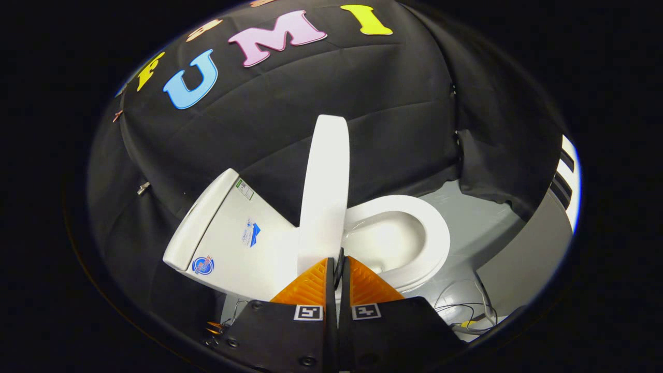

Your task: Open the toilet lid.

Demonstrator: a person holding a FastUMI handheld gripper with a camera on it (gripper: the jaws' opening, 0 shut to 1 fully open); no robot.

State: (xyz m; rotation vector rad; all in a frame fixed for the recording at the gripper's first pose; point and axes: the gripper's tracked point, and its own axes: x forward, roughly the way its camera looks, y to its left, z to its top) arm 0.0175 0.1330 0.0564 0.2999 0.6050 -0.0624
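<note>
Toilet lid [325, 191] stands raised near upright above the seat [432, 235]; we judge little remains. Our gripper [339, 269] fingers are together, nearly touching.

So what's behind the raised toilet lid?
The tank stands behind the raised lid, beyond the shut fingers. The lid covers the hinge and part of the seat.

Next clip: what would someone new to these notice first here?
The white lid stands raised almost upright just ahead of the gripper, whose jaws are closed with only a thin slit between them. Right of the lid lie the open seat and bowl; left of it sits the tank with stickers, against the black cloth.
</note>
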